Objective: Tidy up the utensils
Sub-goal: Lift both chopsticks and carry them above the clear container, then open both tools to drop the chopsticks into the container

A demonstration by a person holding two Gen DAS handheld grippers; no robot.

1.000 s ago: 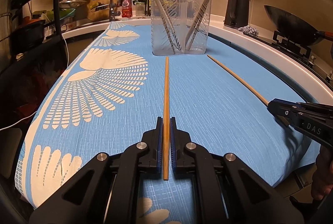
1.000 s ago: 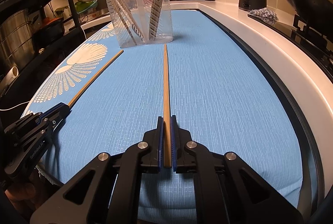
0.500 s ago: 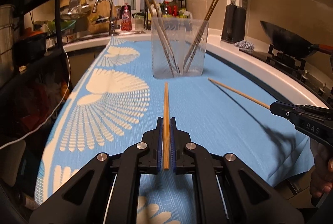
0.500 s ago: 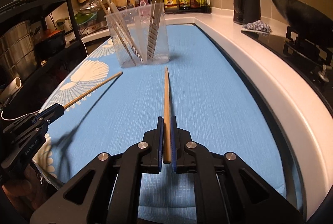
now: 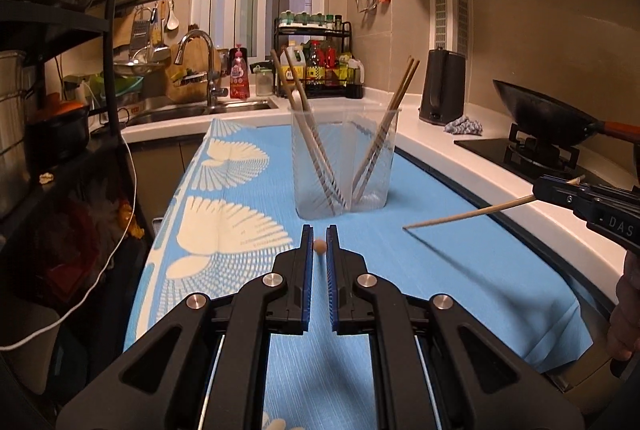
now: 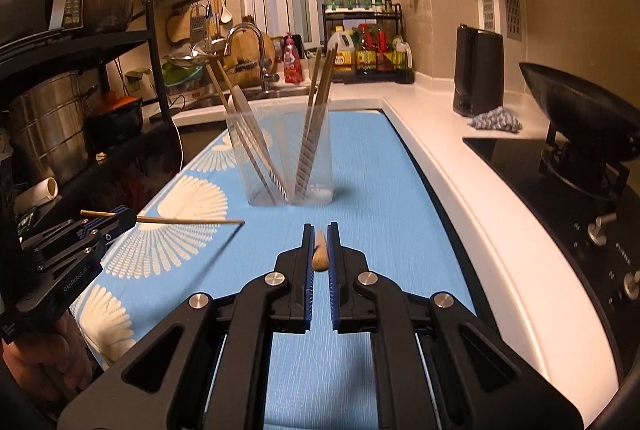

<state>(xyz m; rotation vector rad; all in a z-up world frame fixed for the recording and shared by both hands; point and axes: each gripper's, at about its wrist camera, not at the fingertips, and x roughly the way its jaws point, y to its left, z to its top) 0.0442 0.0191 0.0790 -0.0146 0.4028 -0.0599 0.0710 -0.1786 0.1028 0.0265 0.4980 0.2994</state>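
Between each gripper's pads (image 5: 307, 270), a foreshortened chopstick (image 5: 319, 246), its length hidden

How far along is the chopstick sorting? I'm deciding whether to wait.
Done: several chopsticks already stand in the clear cup. In hand: the left hand-held gripper and the right hand-held gripper each hold one chopstick above the blue cloth. Left: dropping both into the cup. No loose chopsticks remain visible.
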